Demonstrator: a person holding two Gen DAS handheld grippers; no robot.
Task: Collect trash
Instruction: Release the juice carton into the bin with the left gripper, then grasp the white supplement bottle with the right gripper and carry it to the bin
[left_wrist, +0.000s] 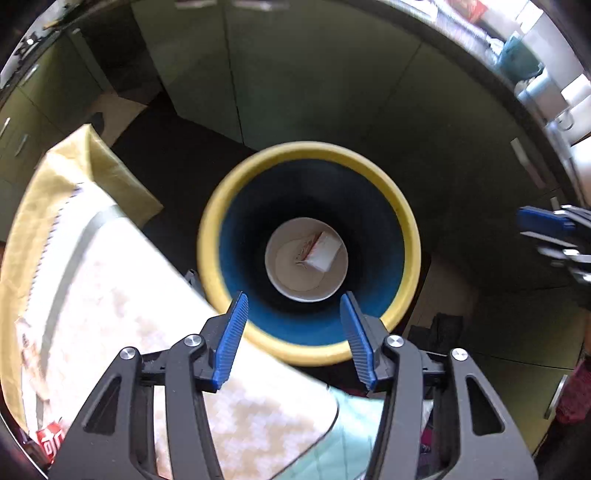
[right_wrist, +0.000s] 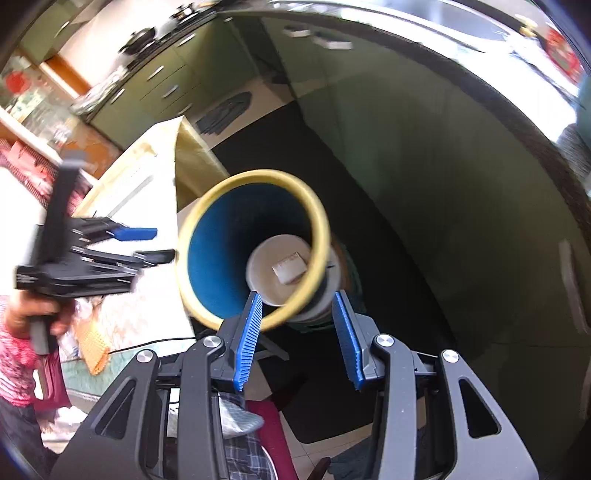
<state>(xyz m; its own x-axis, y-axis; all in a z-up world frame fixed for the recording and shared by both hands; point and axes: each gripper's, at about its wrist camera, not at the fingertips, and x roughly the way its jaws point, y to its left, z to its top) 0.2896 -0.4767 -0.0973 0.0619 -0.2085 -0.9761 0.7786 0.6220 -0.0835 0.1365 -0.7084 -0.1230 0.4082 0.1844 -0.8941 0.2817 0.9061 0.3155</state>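
Note:
A round bin (left_wrist: 402, 229) with a yellow rim and blue inside stands on the floor beside the table. A white piece of trash (left_wrist: 324, 252) with red print lies on its white bottom. My left gripper (left_wrist: 293, 332) is open and empty, held above the bin's near rim. My right gripper (right_wrist: 299, 334) is open and empty, also above the bin (right_wrist: 218, 266), where the same trash (right_wrist: 290, 268) shows. Each gripper shows at the edge of the other's view: the right one (left_wrist: 554, 236), the left one (right_wrist: 122, 243).
A table with a pale patterned cloth (left_wrist: 122, 295) and yellow underlay sits left of the bin. Green cabinets (left_wrist: 295, 74) ring the dark floor. A counter with containers (left_wrist: 535, 74) runs at the upper right. A chair with red fabric (right_wrist: 269, 439) is below.

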